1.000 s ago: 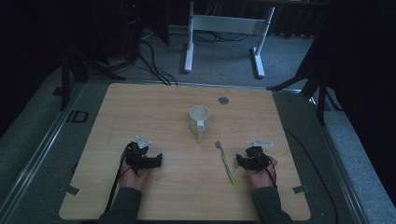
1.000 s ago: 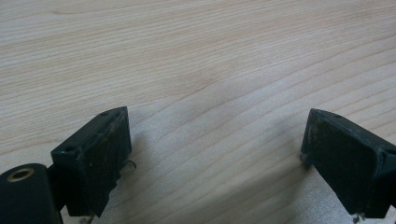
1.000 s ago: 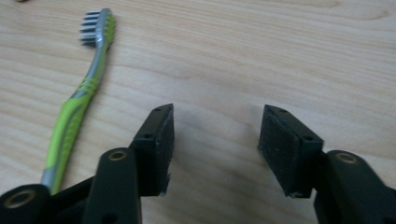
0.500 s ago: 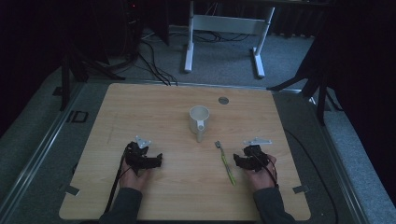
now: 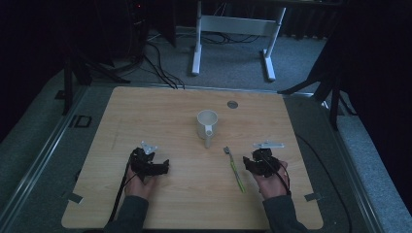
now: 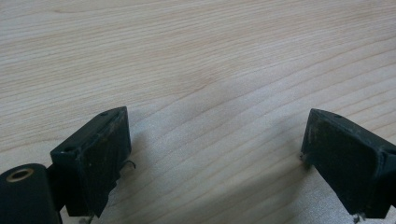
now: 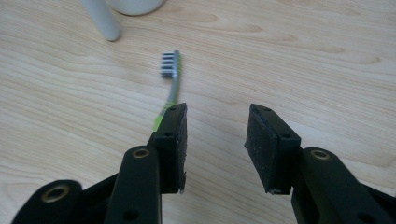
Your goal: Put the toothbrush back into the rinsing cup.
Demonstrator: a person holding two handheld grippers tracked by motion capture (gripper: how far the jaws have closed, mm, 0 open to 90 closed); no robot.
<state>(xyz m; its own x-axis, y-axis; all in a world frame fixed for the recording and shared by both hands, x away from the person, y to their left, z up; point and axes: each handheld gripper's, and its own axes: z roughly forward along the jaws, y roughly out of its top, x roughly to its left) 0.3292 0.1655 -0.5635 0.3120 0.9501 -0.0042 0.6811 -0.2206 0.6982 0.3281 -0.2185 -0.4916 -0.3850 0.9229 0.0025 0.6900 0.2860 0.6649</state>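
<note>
A green toothbrush [image 5: 234, 169] lies flat on the wooden table [image 5: 145, 111], its bristle head [image 7: 170, 64] pointing at the white mug [image 5: 207, 124]. The mug stands upright at mid-table with its handle [image 7: 102, 21] towards the person. My right gripper [image 7: 215, 140] hovers just right of the brush. Its jaws have just been closing and stand partly apart with nothing between them; the brush's stem runs behind the left pad [image 7: 173, 140]. My left gripper [image 6: 215, 144] rests at the front left [image 5: 163, 167], jaws wide open over bare wood.
A small grey disc [image 5: 232, 104] sits in the tabletop near the far edge. Bits of tape [image 5: 74, 197] mark the front corners. Beyond the table, a white stand [image 5: 233, 29] and cables [image 5: 160, 63] are on the grey floor.
The right hand has shifted slightly left, towards the toothbrush. The left hand, the mug and the toothbrush have kept still.
</note>
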